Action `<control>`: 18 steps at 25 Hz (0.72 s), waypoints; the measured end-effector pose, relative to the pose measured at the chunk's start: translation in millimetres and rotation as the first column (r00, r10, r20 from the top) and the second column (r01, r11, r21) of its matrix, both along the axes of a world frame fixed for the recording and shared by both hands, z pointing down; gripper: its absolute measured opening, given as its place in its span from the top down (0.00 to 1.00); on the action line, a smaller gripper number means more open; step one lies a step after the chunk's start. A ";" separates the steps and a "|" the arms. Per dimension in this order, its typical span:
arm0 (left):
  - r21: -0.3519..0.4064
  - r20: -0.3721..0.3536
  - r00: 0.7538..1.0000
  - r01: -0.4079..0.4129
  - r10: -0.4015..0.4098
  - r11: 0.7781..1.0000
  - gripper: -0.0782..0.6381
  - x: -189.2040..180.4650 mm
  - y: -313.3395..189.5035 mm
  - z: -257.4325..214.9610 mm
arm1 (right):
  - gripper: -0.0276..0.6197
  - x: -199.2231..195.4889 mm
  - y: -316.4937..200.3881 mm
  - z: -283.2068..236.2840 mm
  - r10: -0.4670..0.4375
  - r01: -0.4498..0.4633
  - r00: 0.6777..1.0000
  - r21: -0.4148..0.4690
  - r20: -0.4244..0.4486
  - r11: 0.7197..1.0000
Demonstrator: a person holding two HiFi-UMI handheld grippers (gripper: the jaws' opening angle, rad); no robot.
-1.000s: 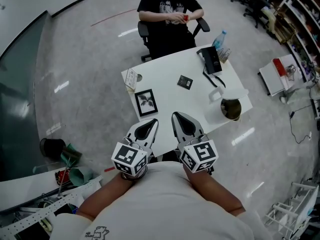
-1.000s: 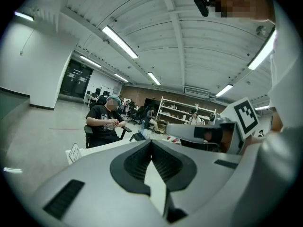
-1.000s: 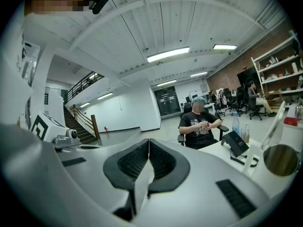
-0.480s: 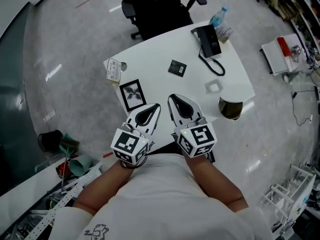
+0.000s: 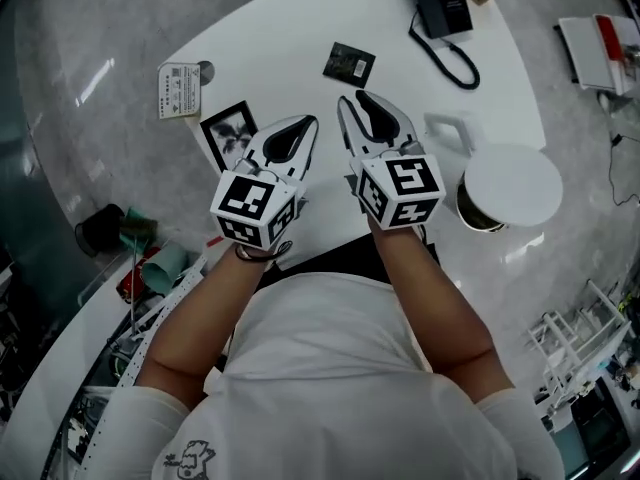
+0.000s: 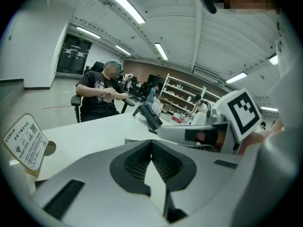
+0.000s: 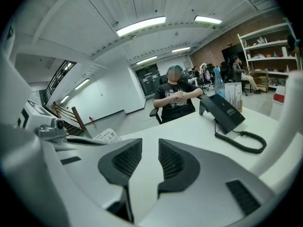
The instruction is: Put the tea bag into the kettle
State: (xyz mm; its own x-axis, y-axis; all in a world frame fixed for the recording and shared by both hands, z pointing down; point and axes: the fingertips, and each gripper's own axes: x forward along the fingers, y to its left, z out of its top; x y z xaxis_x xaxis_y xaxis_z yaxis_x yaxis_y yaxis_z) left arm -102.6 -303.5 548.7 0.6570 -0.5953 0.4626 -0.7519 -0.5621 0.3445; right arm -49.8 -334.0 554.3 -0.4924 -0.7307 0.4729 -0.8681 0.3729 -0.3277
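Note:
The tea bag [image 5: 349, 64], a small dark square packet, lies flat on the white table [image 5: 290, 38], just beyond both grippers. The kettle [image 5: 478, 211] stands at the table's right edge, with a white round top [image 5: 515, 183] and a white handle [image 5: 443, 128]. My left gripper [image 5: 312, 121] hovers over the table's near part, its jaws shut and empty [image 6: 151, 144]. Beside it, my right gripper [image 5: 352, 100] points toward the tea bag, and its jaws are opening. A narrow gap shows between its pads [image 7: 127, 161] with nothing in it.
A black desk phone [image 5: 445, 3] with a coiled cord [image 7: 241, 141] sits at the far right of the table. A framed picture [image 5: 230, 133] and a printed card [image 5: 180, 90] lie at the left. A person [image 7: 176, 100] sits on a chair at the far side.
Both grippers have moved forward over the table toward the tea bag, and the view has shifted with them. The right gripper's jaws, closed before, now stand slightly apart.

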 end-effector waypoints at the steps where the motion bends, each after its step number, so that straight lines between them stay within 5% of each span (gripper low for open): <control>1: -0.009 0.004 1.000 0.011 -0.011 1.000 0.88 0.8 -8.6 8.5 | 0.79 1.7 -6.1 15.0 0.004 -0.004 1.000 -0.028 -0.006 1.000; 13: -0.125 0.028 0.995 0.095 -0.092 0.988 0.88 12.5 -76.8 85.0 | 0.58 11.4 -68.0 116.2 -0.025 0.008 0.988 -0.117 -0.152 0.993; 18: -0.149 0.036 0.994 0.108 -0.104 0.983 0.88 11.1 -78.7 98.9 | 0.52 5.6 -79.7 134.1 -0.109 0.083 0.951 -0.102 -0.289 0.991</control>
State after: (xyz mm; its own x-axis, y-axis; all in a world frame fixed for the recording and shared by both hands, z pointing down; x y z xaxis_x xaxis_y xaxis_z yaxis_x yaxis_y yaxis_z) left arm -91.6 -382.1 647.6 0.5795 -0.5833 0.5691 -0.8149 -0.4218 0.3975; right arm -44.1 -413.8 688.5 -0.3879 -0.6358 0.6673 -0.8923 0.4405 -0.0989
